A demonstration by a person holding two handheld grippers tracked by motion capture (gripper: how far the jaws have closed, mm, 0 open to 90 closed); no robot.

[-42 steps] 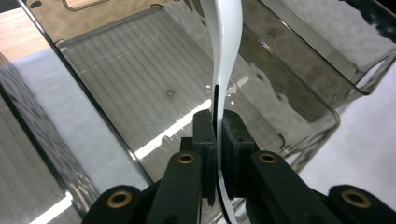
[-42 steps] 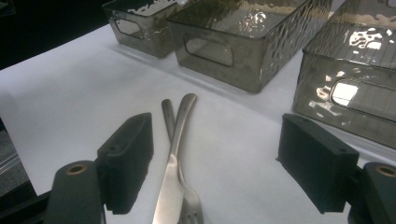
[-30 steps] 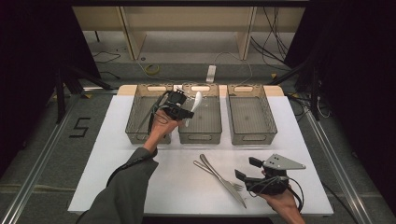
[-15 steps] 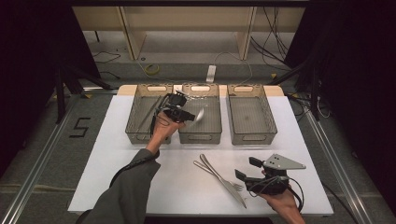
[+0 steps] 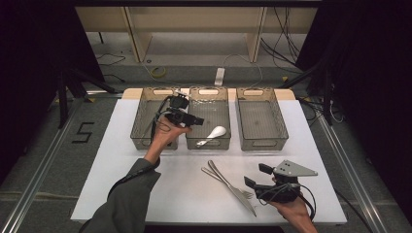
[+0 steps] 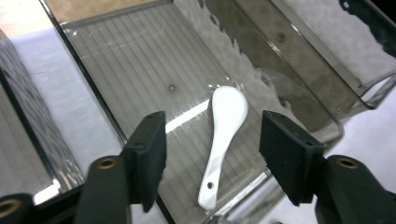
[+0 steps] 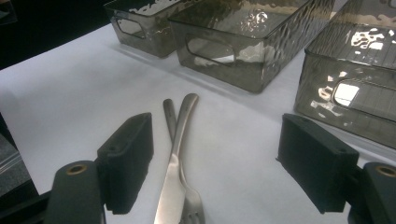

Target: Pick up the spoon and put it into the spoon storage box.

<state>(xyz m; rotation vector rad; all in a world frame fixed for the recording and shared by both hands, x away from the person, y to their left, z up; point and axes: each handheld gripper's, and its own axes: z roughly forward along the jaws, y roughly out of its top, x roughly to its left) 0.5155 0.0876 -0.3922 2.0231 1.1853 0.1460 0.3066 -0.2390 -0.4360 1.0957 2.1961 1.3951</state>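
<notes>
Left tool (image 6: 212, 149) has just been opening; jaws apart, nothing between the pads. White spoon (image 6: 223, 140) lies flat in the middle bin (image 5: 208, 143), bowl toward the far end, handle toward the near wall, long axis roughly along the bin. Risk: handle end looks close to the near wall, so a low retreat could clip it. Right tool (image 7: 219, 163) open over knife (image 7: 173, 177) and fork (image 7: 187, 200) on the surface (image 5: 121, 184).

Left tongs (image 5: 197, 120): black, w/ black cable; grey sleeve on that arm. Right tongs (image 5: 256, 175): black, grey 3-cornered plate on top, brass-coloured rivets.
</notes>
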